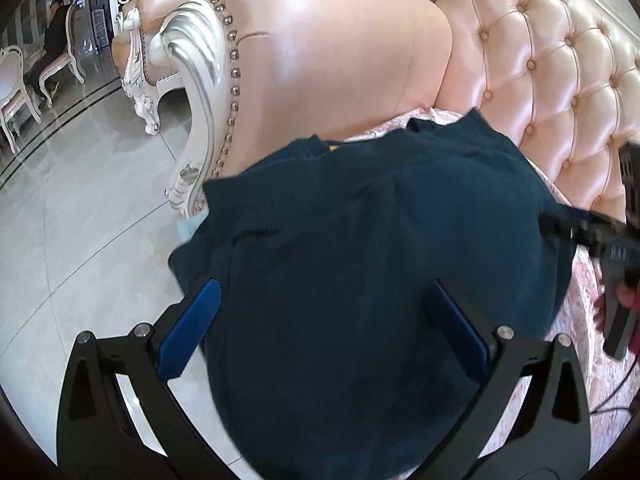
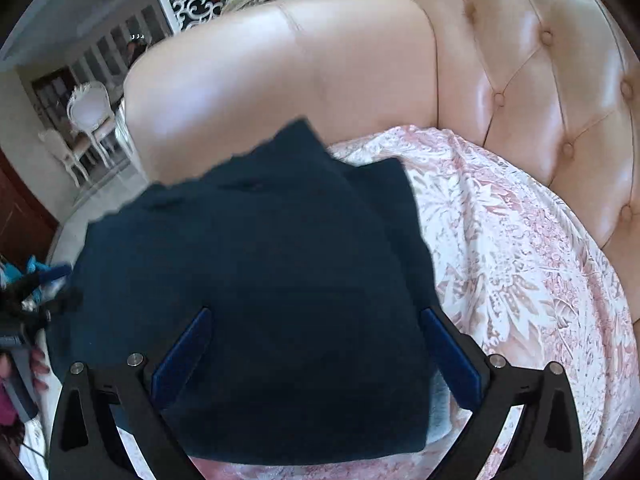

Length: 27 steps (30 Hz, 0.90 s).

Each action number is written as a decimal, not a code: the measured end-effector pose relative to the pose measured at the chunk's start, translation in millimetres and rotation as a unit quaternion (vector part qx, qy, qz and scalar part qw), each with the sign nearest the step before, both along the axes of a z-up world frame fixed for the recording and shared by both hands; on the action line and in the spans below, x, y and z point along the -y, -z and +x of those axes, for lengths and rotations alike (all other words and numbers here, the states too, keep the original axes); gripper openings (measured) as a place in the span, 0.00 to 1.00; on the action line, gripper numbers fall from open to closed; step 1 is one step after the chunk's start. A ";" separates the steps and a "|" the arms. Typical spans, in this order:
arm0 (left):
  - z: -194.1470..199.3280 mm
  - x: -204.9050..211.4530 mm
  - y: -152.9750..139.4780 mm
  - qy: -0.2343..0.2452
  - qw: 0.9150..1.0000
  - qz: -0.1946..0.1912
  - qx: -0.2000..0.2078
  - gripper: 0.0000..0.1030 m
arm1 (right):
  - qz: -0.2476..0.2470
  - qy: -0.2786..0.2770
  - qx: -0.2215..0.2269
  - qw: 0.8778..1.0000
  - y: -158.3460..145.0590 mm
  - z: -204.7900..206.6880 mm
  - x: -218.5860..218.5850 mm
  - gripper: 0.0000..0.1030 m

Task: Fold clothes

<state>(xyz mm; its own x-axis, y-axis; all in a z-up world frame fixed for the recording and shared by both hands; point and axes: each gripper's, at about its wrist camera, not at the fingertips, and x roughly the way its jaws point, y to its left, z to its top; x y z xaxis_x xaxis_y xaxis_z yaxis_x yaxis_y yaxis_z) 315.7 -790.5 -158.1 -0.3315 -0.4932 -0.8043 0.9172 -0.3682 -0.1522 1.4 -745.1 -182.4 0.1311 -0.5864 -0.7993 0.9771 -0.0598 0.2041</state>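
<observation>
garment: dark teal knit top (image 1: 384, 240), folded into a rough block, lying on the sofa seat next to the armrest; one edge hangs past the seat front over the floor in the left wrist view.
seat cover: pink-and-white floral cloth (image 2: 520, 264) spread over the seat, under the garment, bare on the side toward the backrest corner.
left gripper (image 1: 326, 328): jaws spread wide, blue pads (image 1: 190, 330) either side of the garment's near part, nothing pinched (contact with the fabric can't be judged, it is hovering or resting).
right gripper (image 2: 316, 354): also released, blue pads (image 2: 450, 358) set wide over the garment's near edge, no fabric between them drawn tight.
cross views: the right gripper shows at the right edge of the left wrist view, its black tip at the garment's edge; the left one shows blurred at the left edge of the right wrist view, beside the garment.
hand: fingers (image 2: 38, 364) on the left tool's handle, partly cut off by the frame.
sofa: pink leather, rounded armrest (image 1: 340, 52), button-tufted backrest (image 1: 560, 80), silver-white carved trim with studs (image 1: 200, 92).
floor: glossy light tile (image 1: 80, 208).
background: white carved chairs (image 2: 86, 120), a person seated on one far off (image 1: 54, 36) (small, no detail).
light blue cloth (image 1: 188, 228): scrap peeking from under the garment at the seat front.
</observation>
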 end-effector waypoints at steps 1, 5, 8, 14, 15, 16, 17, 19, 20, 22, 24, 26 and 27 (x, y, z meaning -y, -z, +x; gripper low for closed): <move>4.4 -7.3 -1.8 0.000 1.000 0.001 -0.008 1.00 | 0.001 0.015 0.004 1.000 -6.3 -2.3 -0.2 1.00; 12.7 -44.0 0.6 0.016 1.000 -0.013 -0.022 1.00 | -0.063 0.021 0.044 0.997 -32.9 9.5 -32.0 1.00; 9.8 -47.0 23.4 0.018 1.000 -0.007 -0.003 1.00 | -0.018 -0.020 0.013 1.000 -4.2 24.3 -33.4 1.00; 36.4 -35.8 16.0 -0.011 0.999 0.019 -0.047 1.00 | -0.013 -0.017 0.001 1.000 -10.8 32.2 -29.0 1.00; 34.4 -29.8 4.5 -0.007 0.999 0.004 -0.052 1.00 | -0.027 -0.018 0.000 0.999 -20.5 34.4 -27.8 1.00; 31.0 -22.3 -5.8 -0.002 0.998 -0.008 -0.058 1.00 | -0.044 -0.023 -0.008 0.999 -32.0 38.3 -22.5 1.00; 27.5 -14.8 -16.2 0.003 0.998 -0.020 -0.065 1.00 | -0.055 -0.027 -0.014 0.998 -39.6 41.7 -15.6 1.00; 5.5 11.2 -24.8 0.025 0.997 -0.020 -0.071 1.00 | -0.065 -0.040 -0.007 0.997 -47.5 49.0 8.2 1.00; -4.7 23.7 -21.6 0.031 0.997 -0.007 -0.077 1.00 | -0.057 -0.046 0.005 0.997 -44.4 51.4 24.5 1.00; -22.5 45.4 -10.1 0.037 0.996 0.017 -0.078 1.00 | -0.025 -0.054 0.024 0.998 -26.5 52.1 55.2 1.00; -35.8 57.3 5.2 0.034 0.998 0.021 -0.050 1.00 | 0.011 -0.051 0.029 0.998 -3.9 46.2 76.4 1.00; -41.0 57.8 7.7 0.034 0.999 0.007 -0.040 1.00 | 0.003 -0.052 0.035 0.998 2.7 38.6 76.2 1.00; -40.8 57.5 6.3 0.033 0.999 0.006 -0.040 1.00 | 0.003 -0.051 0.038 0.998 1.5 37.2 76.7 1.00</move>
